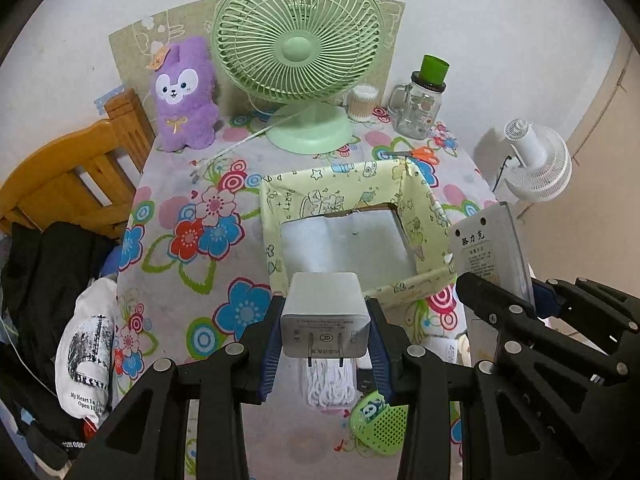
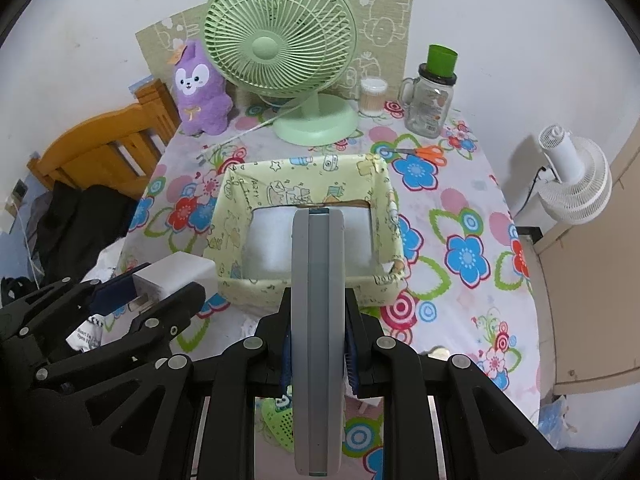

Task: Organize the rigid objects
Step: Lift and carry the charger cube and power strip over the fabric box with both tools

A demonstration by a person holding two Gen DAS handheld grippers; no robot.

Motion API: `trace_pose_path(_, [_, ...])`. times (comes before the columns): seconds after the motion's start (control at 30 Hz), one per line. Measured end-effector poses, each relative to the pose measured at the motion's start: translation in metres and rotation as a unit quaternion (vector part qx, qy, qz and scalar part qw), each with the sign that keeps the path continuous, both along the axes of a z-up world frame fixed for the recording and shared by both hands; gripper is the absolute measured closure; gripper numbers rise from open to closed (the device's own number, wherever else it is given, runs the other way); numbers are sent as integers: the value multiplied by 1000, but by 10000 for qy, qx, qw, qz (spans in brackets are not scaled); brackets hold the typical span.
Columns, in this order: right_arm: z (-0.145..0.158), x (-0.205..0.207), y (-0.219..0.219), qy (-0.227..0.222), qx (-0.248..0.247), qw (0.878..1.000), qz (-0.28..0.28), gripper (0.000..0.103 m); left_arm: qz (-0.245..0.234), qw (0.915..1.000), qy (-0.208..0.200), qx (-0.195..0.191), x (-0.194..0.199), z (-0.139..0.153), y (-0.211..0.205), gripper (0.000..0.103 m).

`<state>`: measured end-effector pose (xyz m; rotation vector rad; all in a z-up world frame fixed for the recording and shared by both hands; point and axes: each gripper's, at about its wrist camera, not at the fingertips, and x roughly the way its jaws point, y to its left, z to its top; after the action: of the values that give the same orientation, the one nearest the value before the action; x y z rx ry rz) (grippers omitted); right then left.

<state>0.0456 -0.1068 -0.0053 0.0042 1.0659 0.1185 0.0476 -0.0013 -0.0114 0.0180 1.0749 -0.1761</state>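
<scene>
My left gripper [image 1: 324,334] is shut on a white plug-in charger [image 1: 324,312], prongs toward the camera, held just in front of the yellow patterned box [image 1: 276,236]. My right gripper [image 2: 318,344] is shut on a grey slab-shaped power bank [image 2: 318,320], held edge-on before the same box [image 2: 228,224]. The box looks empty inside. The power bank also shows in the left wrist view [image 1: 490,248], to the right of the box. The charger shows in the right wrist view [image 2: 176,272], left of the box.
On the floral tablecloth [image 1: 180,248] stand a green fan [image 1: 298,60], a purple plush [image 1: 184,96], a cotton swab jar [image 1: 362,102], a glass mug jar [image 1: 420,104] and orange scissors [image 1: 416,154]. A white cable bundle [image 1: 330,384] and green round item [image 1: 378,424] lie near the front edge. A wooden chair [image 1: 68,176] is left, a white fan [image 1: 536,160] right.
</scene>
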Motion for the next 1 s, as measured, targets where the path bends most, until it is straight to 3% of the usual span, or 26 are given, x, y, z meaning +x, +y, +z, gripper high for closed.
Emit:
trace_pose_path(0.47, [-12, 58, -16, 169, 97, 9993, 310, 80, 299, 9995, 100, 66, 48, -9, -15, 63])
trace_pose_path(1.0, [-40, 104, -29, 403, 157, 9988, 236, 80, 501, 9982, 292, 149, 83, -37, -16, 63])
